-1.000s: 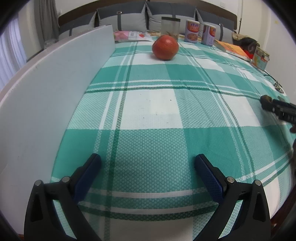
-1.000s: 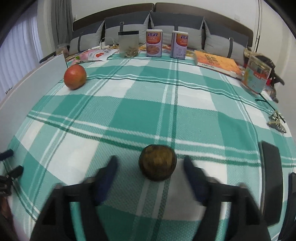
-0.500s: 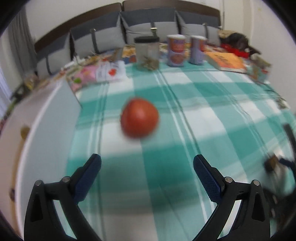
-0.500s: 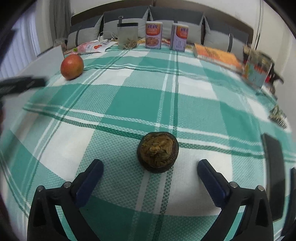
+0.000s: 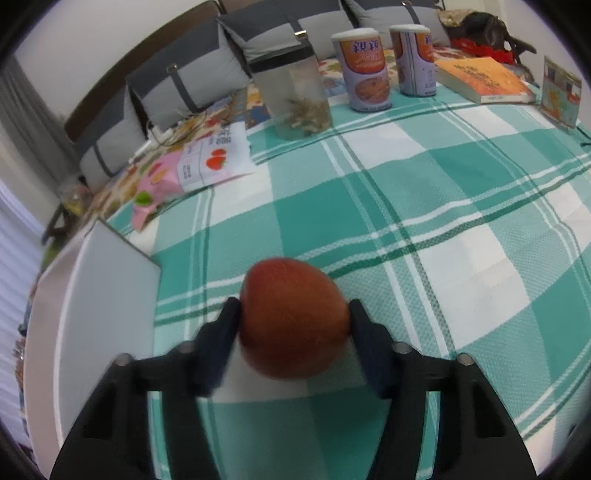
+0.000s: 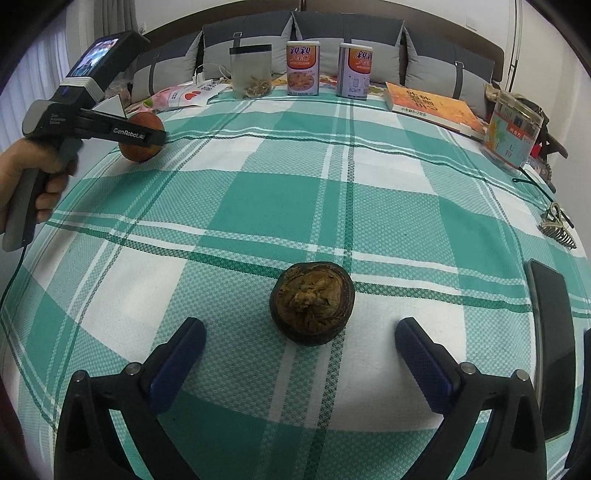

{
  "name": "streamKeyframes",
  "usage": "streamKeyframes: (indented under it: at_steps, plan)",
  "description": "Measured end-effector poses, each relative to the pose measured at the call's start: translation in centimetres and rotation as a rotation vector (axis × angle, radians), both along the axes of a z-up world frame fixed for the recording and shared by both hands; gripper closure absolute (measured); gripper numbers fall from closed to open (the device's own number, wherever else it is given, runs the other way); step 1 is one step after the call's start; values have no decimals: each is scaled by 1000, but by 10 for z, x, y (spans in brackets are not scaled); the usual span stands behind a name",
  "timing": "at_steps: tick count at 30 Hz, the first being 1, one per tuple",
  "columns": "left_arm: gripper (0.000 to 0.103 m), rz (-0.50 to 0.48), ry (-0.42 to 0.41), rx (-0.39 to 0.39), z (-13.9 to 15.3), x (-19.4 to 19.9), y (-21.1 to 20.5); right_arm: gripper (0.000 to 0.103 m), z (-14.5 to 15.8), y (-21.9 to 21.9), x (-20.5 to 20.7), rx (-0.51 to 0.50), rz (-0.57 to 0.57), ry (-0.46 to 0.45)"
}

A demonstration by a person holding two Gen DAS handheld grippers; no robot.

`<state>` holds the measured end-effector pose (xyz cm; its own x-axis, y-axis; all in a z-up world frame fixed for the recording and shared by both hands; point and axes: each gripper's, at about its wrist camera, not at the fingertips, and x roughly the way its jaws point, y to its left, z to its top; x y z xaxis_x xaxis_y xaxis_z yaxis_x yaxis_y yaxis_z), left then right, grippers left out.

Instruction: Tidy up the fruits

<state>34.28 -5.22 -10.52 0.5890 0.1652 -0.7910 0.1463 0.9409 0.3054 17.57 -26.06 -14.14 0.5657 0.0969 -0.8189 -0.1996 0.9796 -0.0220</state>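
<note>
Left gripper (image 5: 293,317) fingers pressed both sides of red fruit (image 5: 293,317) on checked cloth beside white tray (image 5: 99,317), likely its destination. Right gripper (image 6: 300,350) wide apart, brown fruit (image 6: 312,302) just ahead, untouched, lined up for grasp.

Grey cushions (image 6: 343,40) against dark headboard (image 6: 491,51); white wall (image 6: 221,9).

The left gripper (image 5: 293,317), wide open and far from the red fruit (image 5: 293,319) a second ago, now closes its fingers against the fruit's sides; the right gripper (image 6: 300,338) spreads wider behind the brown fruit (image 6: 312,302).
</note>
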Motion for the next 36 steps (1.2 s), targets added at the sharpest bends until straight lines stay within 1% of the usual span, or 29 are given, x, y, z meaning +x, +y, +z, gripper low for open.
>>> streamKeyframes:
  at_steps: [4,5,7,8,10,12,13,14,15,16,18,19,20,23,24,25,26,28,31,33,36]
  plan:
    - [46,-38,20,-3,5,-15,8,1,0,-1,1,0,0,0]
    - [46,-37,23,-46,10,-24,13,1,0,-1,0,0,-1,0]
    - [46,-42,41,-170,22,-42,21,1,0,-1,1,0,-4,0]
    - [46,-42,61,-245,27,-54,26,1,0,-1,1,0,-5,0]
    - [46,-45,117,-442,34,-80,37,1,1,-1,1,-1,-5,-1]
    - [46,-40,174,-627,29,-104,46,1,0,-2,1,-4,-5,-1]
    - [46,-32,201,-694,21,-115,50,1,0,-1,1,-5,-6,-1]
    - [46,-19,221,-727,12,-123,52,1,0,-1,1,-7,-6,-1]
    - [46,-17,220,-762,3,-132,57,1,0,-1,1,-10,-8,-2]
    - [46,-15,189,-802,1,-140,64,1,0,-1,0,-12,-8,-4]
    - [46,19,176,-855,-1,-146,79,1,1,-1,0,-18,-12,-7]
    - [46,39,167,-861,-1,-149,86,1,1,-1,-1,-19,-13,-8]
    - [46,53,154,-851,-1,-152,90,1,1,-1,-1,-22,-14,-10]
    - [44,67,126,-818,2,-162,99,1,1,0,-1,-22,-14,-11]
    - [43,76,110,-794,5,-163,101,1,1,0,-1,-21,-14,-11]
    - [39,90,93,-765,9,-164,103,1,1,-1,-1,-19,-13,-14]
    - [31,111,78,-738,11,-165,105,1,2,-1,-2,-17,-12,-18]
    - [19,159,57,-690,10,-164,110,1,5,-2,-5,1,-5,-39]
    - [17,161,59,-682,4,-164,114,1,12,-6,-11,35,-10,-76]
    - [18,174,54,-671,3,-167,114,1,12,-9,-14,68,-12,-73]
    - [18,180,32,-648,3,-173,112,1,12,-12,-15,81,-20,-67]
